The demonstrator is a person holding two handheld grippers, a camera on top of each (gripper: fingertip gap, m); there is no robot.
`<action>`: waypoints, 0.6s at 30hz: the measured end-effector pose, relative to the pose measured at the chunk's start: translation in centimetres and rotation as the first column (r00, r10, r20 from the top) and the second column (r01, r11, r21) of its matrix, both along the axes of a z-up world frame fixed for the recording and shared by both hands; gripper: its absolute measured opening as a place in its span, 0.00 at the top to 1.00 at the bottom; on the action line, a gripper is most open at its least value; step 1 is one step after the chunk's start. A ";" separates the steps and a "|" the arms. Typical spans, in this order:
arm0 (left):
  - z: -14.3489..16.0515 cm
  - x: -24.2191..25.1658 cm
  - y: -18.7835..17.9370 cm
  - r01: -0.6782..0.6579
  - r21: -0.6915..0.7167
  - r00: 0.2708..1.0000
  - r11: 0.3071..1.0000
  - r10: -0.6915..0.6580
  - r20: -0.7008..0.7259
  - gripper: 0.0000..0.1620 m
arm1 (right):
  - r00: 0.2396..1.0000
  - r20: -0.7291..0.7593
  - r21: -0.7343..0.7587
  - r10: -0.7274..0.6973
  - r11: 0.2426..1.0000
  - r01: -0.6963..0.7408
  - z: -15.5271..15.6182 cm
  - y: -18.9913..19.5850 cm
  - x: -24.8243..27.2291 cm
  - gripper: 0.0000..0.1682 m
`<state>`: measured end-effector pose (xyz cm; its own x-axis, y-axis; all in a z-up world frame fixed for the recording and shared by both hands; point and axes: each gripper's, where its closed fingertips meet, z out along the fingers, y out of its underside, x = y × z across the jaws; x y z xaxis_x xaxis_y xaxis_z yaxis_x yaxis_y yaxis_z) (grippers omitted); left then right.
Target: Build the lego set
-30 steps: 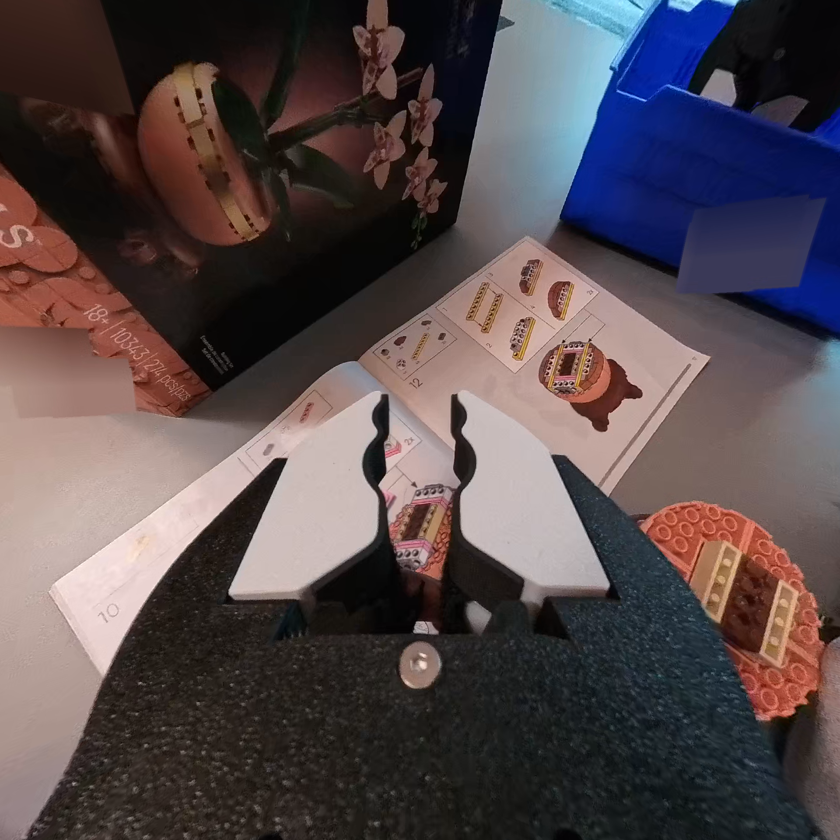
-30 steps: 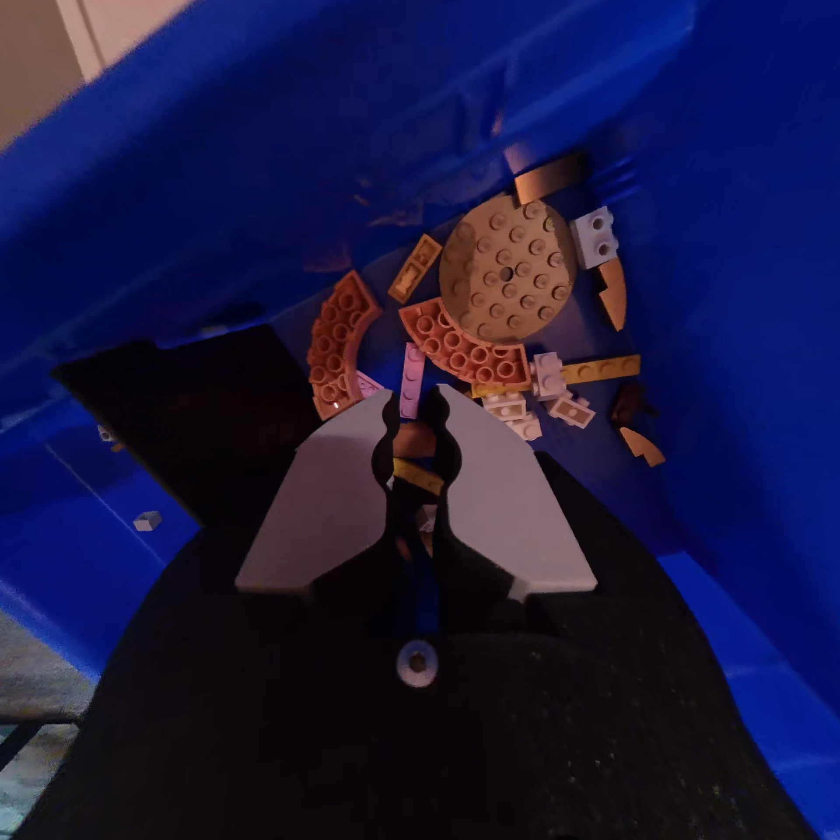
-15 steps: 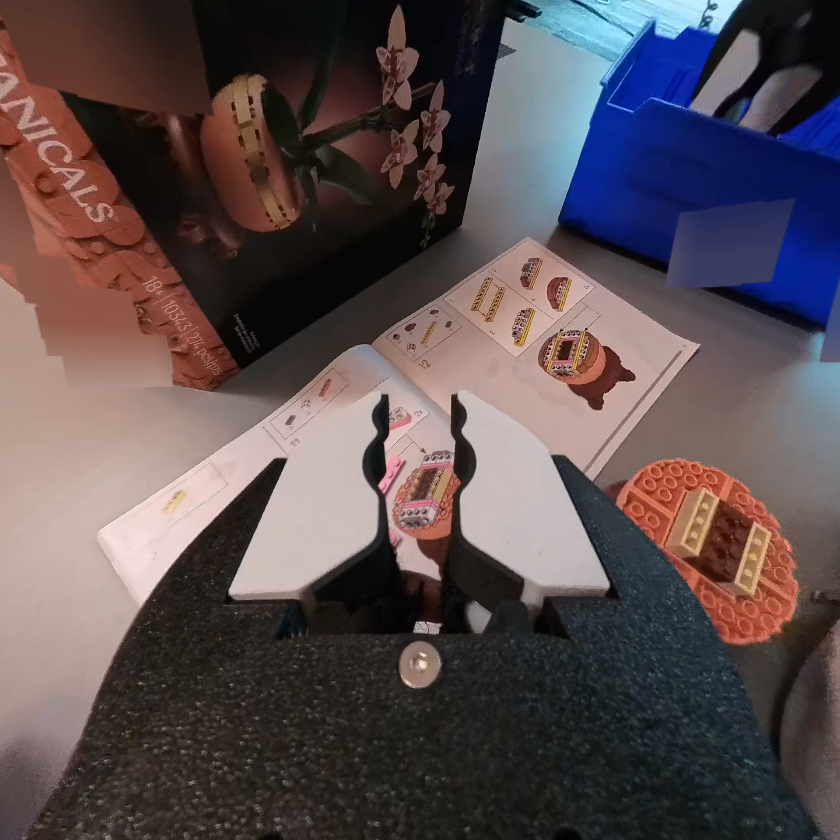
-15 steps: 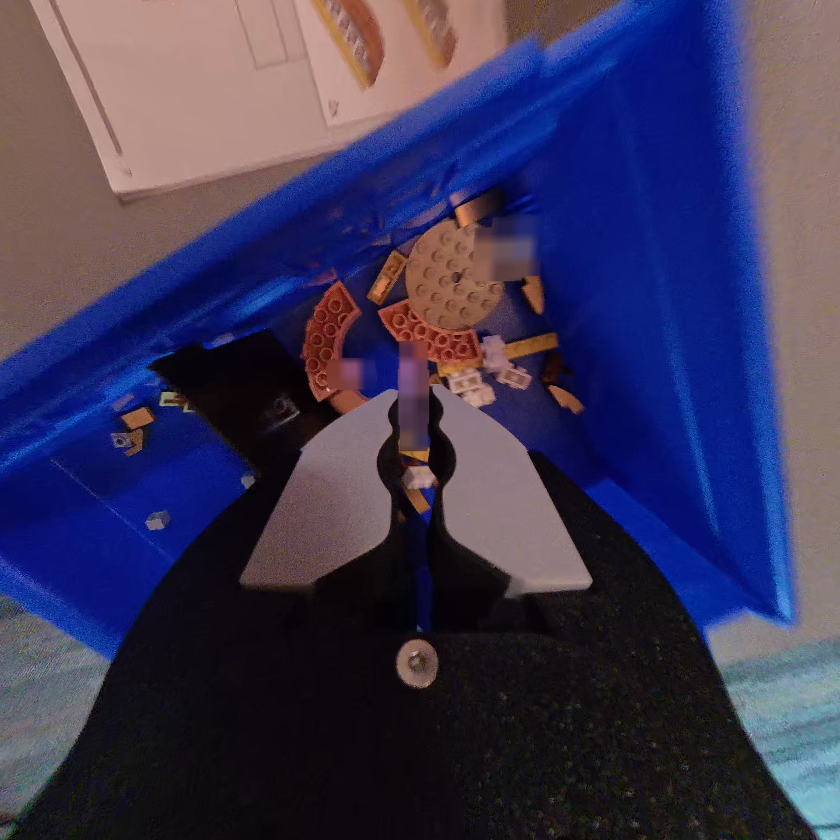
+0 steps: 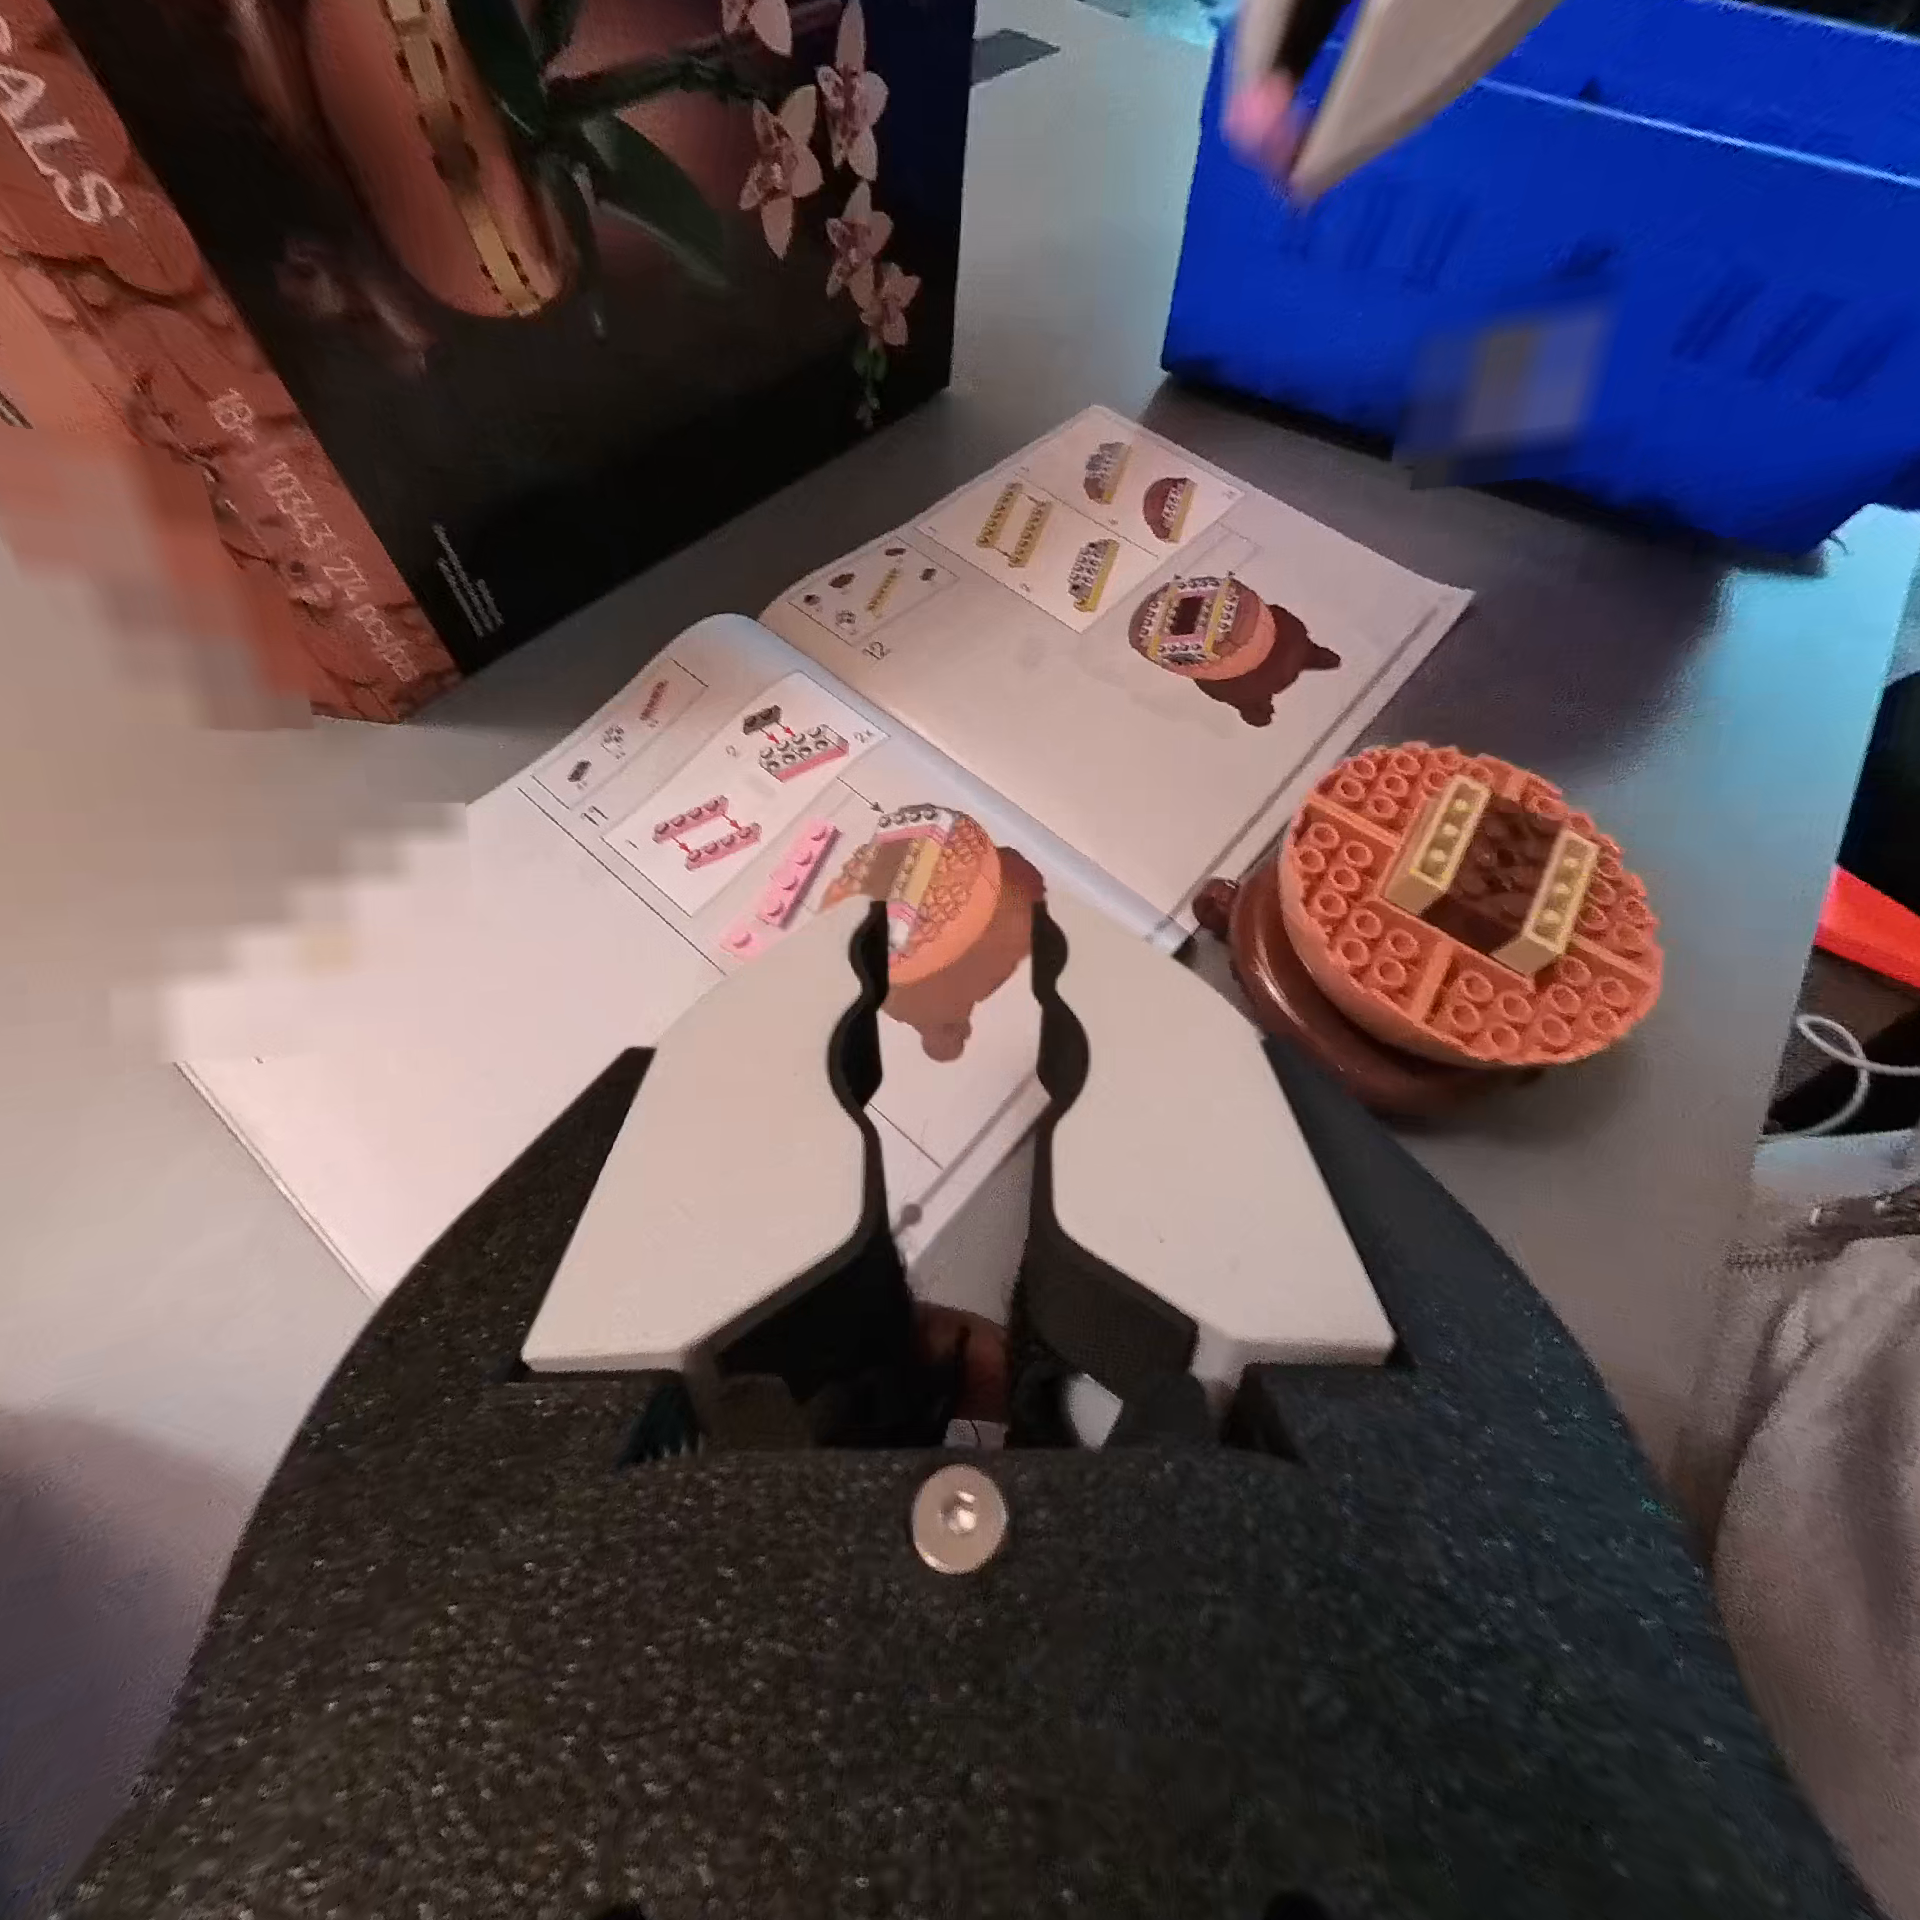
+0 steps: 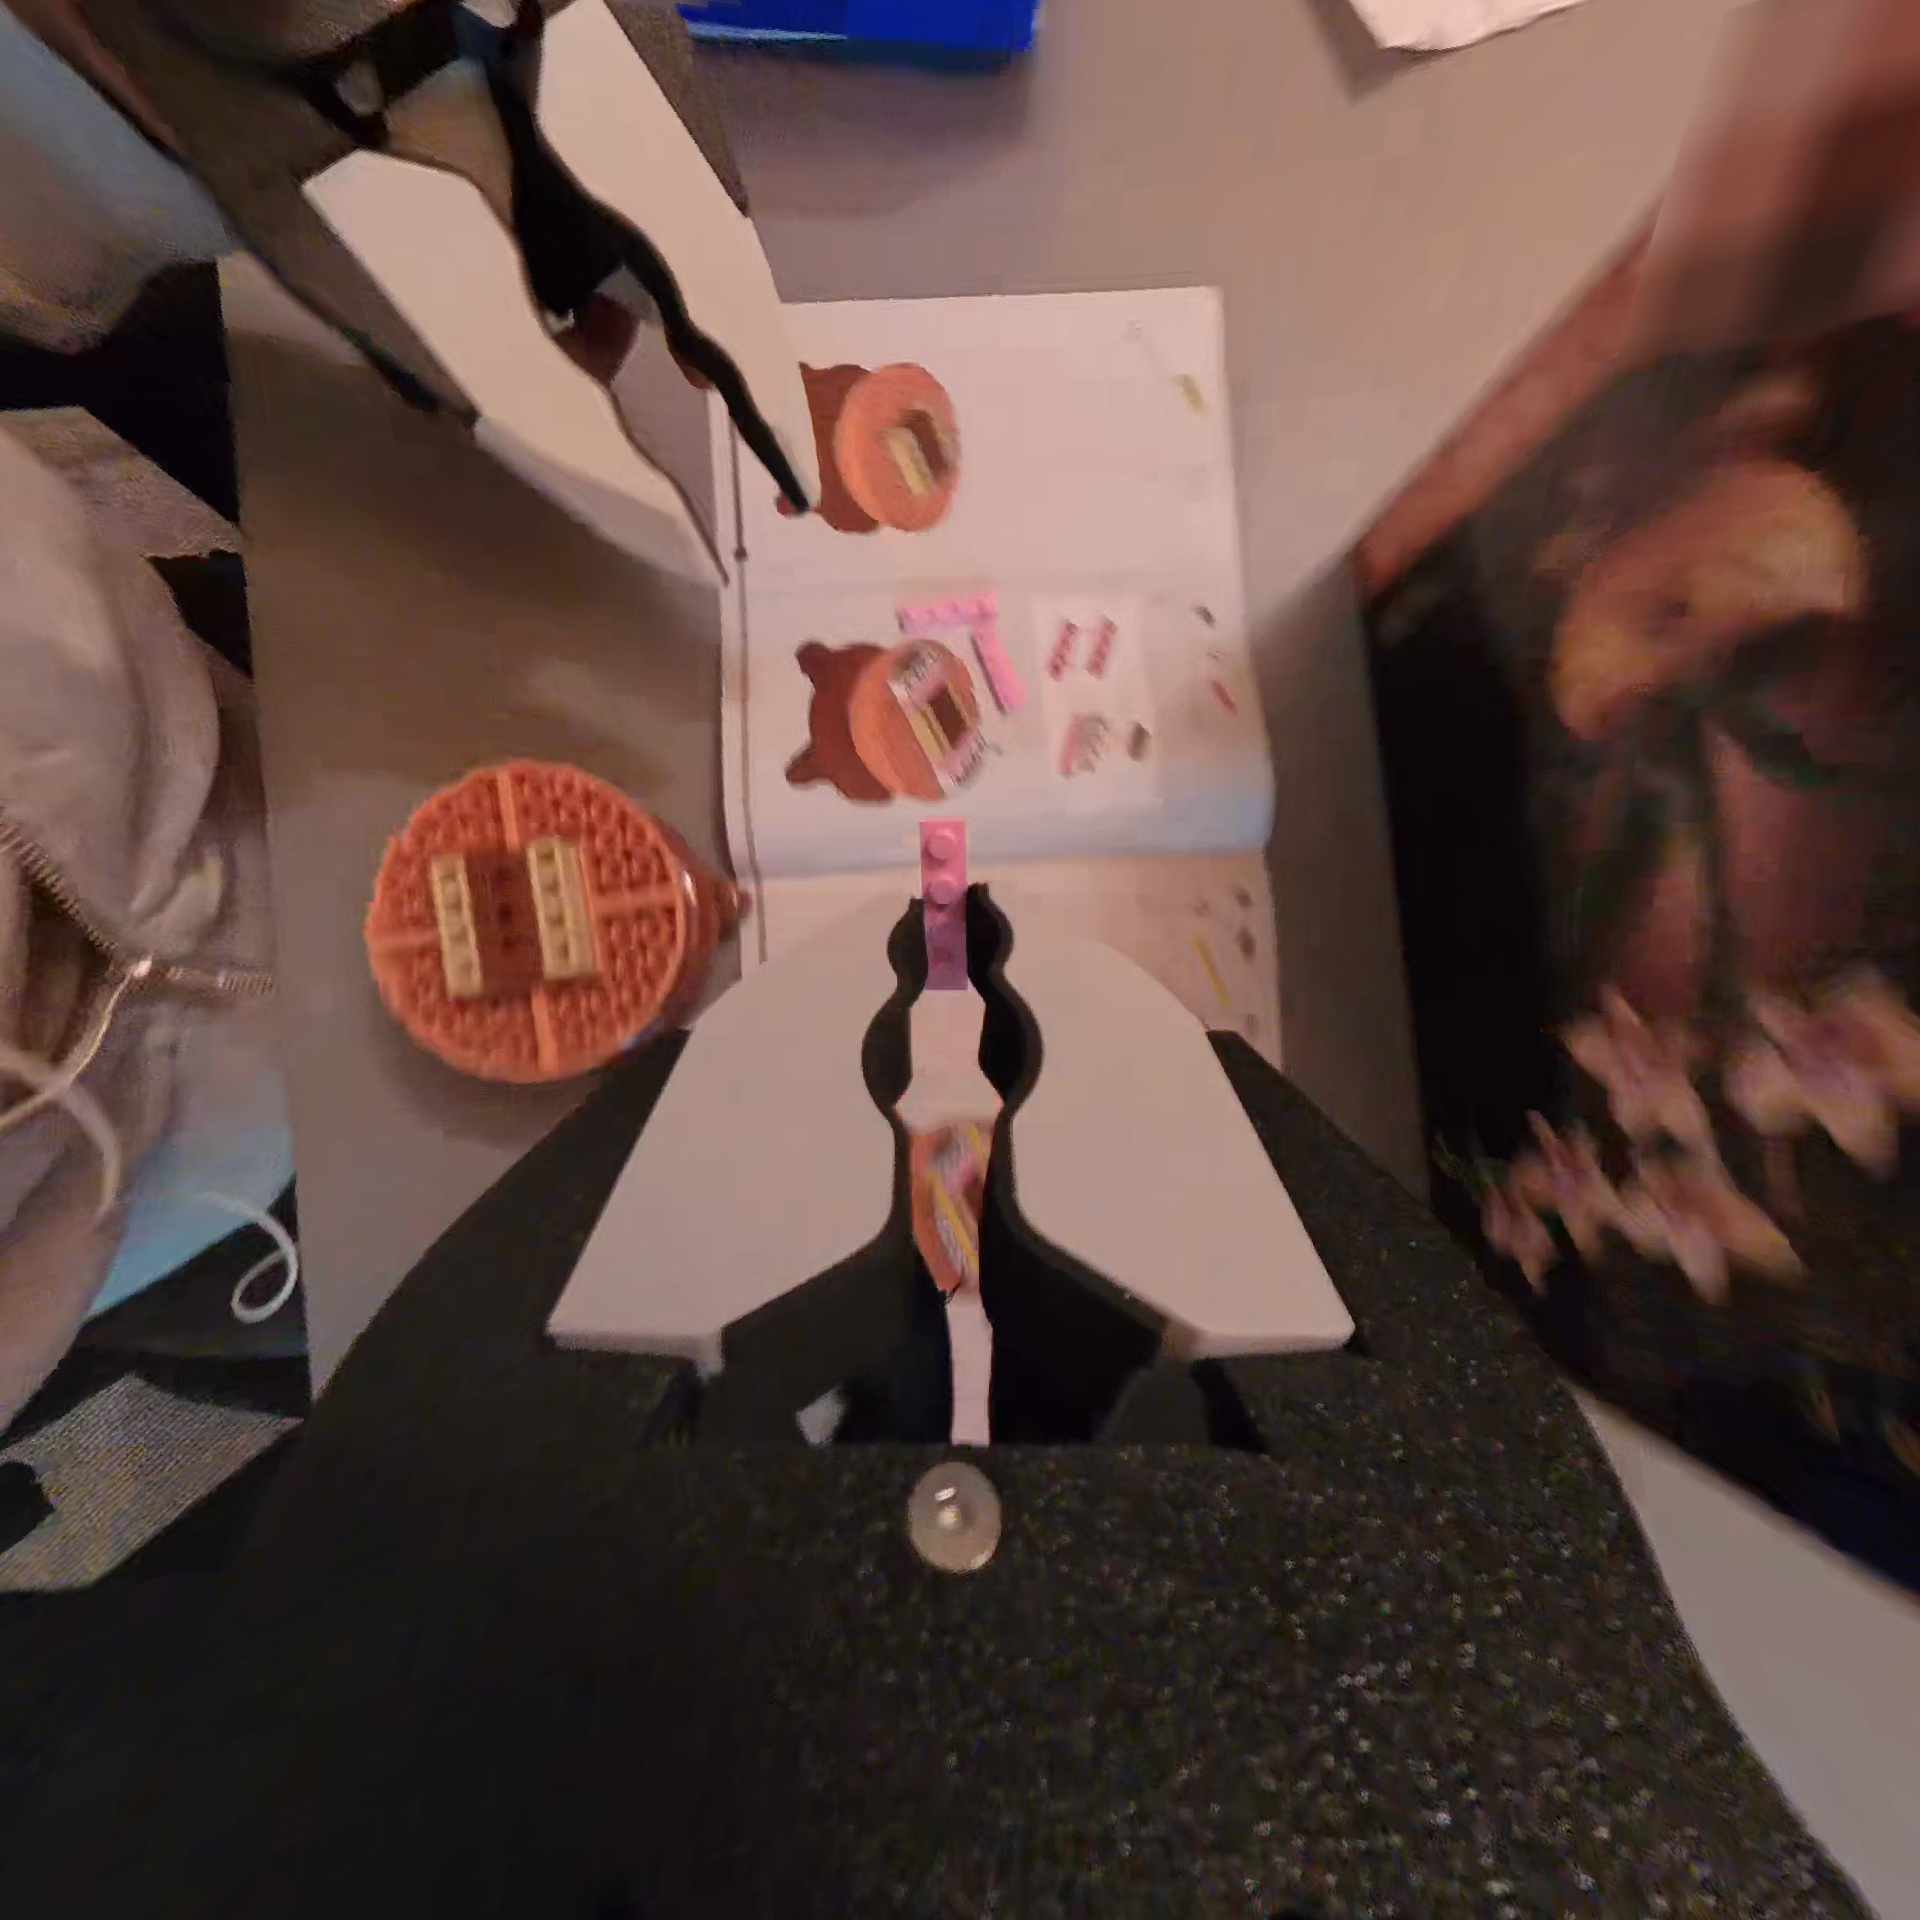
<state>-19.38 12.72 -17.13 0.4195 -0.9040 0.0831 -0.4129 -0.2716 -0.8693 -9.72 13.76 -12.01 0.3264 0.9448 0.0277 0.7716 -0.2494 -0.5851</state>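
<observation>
My right gripper (image 6: 945, 906) clamps a pink plate (image 6: 943, 902) above the open manual (image 6: 1091, 499). My left gripper (image 5: 958, 925) hangs with jaws apart, empty, over that manual. The round base (image 5: 1467, 927) sits just beside the manual; box (image 5: 499, 312) and blue bin (image 5: 1621, 312) stand beyond.

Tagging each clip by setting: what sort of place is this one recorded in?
Probably an indoor desk or worktable set up for a toy-brick build, not a factory. A grey tabletop carries an open instruction booklet, the set's box and a blue parts bin.
</observation>
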 end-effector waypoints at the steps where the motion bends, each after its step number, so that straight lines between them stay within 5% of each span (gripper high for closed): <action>1: -0.1 -0.2 -0.3 0.005 -0.003 1.000 1.000 -0.005 0.002 0.84 | 1.000 0.006 -0.033 0.028 0.999 -0.028 -1.5 0.3 -2.1 0.96; 5: -0.4 -1.7 -1.2 0.011 -0.006 1.000 1.000 -0.011 0.000 0.84 | 0.986 0.054 -0.150 0.157 0.978 -0.148 -6.8 0.6 -8.3 0.96; 10: -0.5 -3.2 -1.2 -0.017 -0.007 1.000 1.000 0.017 0.021 0.84 | 0.958 0.200 -0.230 0.206 0.960 -0.159 -11.0 0.5 -9.8 0.96; 18: -0.7 -2.9 -1.1 -0.002 -0.018 1.000 1.000 0.003 0.025 0.84 | 0.981 0.123 -0.172 0.149 0.977 -0.127 -8.3 0.4 -9.3 0.87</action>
<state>-22.25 11.58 -17.85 0.4193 -0.9012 0.1096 -0.3901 -0.2878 -0.8746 -18.98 14.17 -20.34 0.1966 0.9758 -0.0954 0.8739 -0.2185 -0.4343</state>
